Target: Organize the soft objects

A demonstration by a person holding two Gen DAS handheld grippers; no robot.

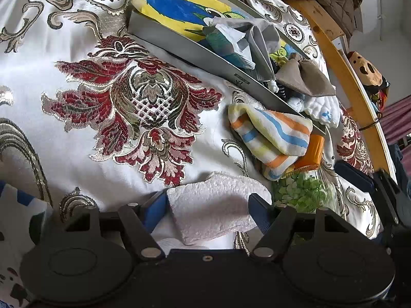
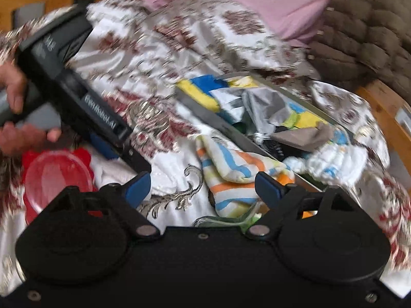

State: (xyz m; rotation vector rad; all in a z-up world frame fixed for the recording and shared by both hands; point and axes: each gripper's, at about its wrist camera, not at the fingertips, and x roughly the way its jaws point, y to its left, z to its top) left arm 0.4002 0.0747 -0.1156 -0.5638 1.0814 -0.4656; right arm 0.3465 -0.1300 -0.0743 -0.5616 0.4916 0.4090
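My left gripper (image 1: 208, 210) has its jaws around the white textured cloth (image 1: 215, 205), both blue pads touching its sides, so I read it as gripped. The cloth lies on the embroidered bedspread (image 1: 102, 118). My right gripper (image 2: 203, 187) stands wide with nothing held; the striped towel (image 2: 231, 177) lies just ahead, between its fingers but apart from them. That towel rests against the near wall of the grey box (image 1: 195, 54), beside an orange item (image 1: 312, 151). Further on, the box holds a blue-and-yellow cloth (image 1: 179, 12), a grey cloth (image 1: 259, 38) and a brown cloth (image 1: 303, 79). Beyond runs the wooden bed edge (image 1: 334, 41).
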